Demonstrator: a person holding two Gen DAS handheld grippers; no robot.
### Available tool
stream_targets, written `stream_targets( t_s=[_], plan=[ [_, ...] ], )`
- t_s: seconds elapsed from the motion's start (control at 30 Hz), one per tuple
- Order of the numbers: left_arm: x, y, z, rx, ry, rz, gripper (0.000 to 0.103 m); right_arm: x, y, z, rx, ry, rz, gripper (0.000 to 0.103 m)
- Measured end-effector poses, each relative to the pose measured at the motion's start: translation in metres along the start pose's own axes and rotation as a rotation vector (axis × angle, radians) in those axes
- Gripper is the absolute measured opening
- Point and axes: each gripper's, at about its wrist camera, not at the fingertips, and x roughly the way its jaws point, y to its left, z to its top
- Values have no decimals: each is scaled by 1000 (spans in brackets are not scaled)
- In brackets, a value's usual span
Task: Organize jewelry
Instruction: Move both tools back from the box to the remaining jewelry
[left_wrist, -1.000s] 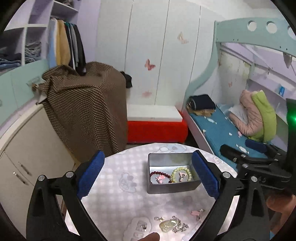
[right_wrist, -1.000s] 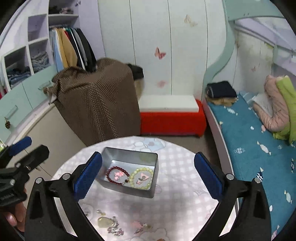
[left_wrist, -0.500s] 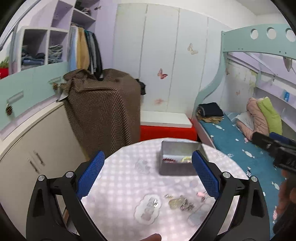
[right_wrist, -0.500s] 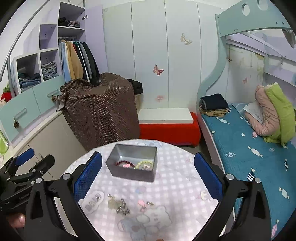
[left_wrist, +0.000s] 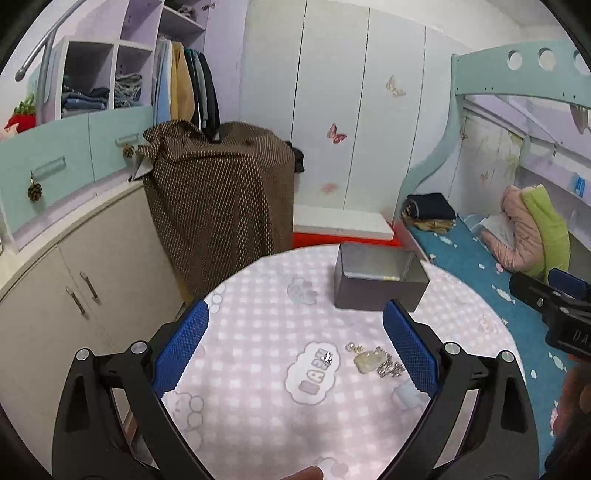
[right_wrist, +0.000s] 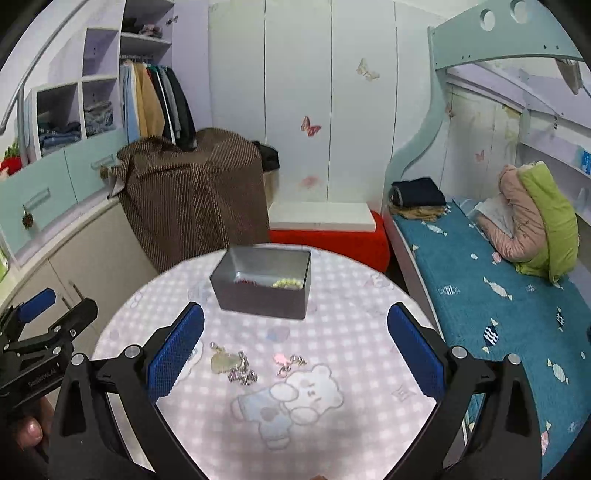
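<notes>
You are holding the left tongs (left_wrist: 291, 347) wide open and empty above the tabletop (left_wrist: 258, 413); the pale pendant with its chain (right_wrist: 231, 363) is lying loose before the tin box (right_wrist: 264, 286). The right tongs (right_wrist: 295, 347) are gaping empty too, so be lowering straight over the pendant, pinching its chain.

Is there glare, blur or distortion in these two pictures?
Left wrist view: strong fisheye bending, dark corners, pale glare on the tablecloth. Right wrist view: same curved edges; the necklace is sharp, the tin slightly soft.
</notes>
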Motion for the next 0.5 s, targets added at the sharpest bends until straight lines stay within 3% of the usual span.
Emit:
stream_targets(
  t_s=[0.3,0.5],
  plan=[
    [44,0,-27,33,97,21,95,32,0,-24,-7,93,-16,96],
    [91,-6,-45,86,200,-2,95,58,-3,-40,-7,167,-28,96]
  ],
)
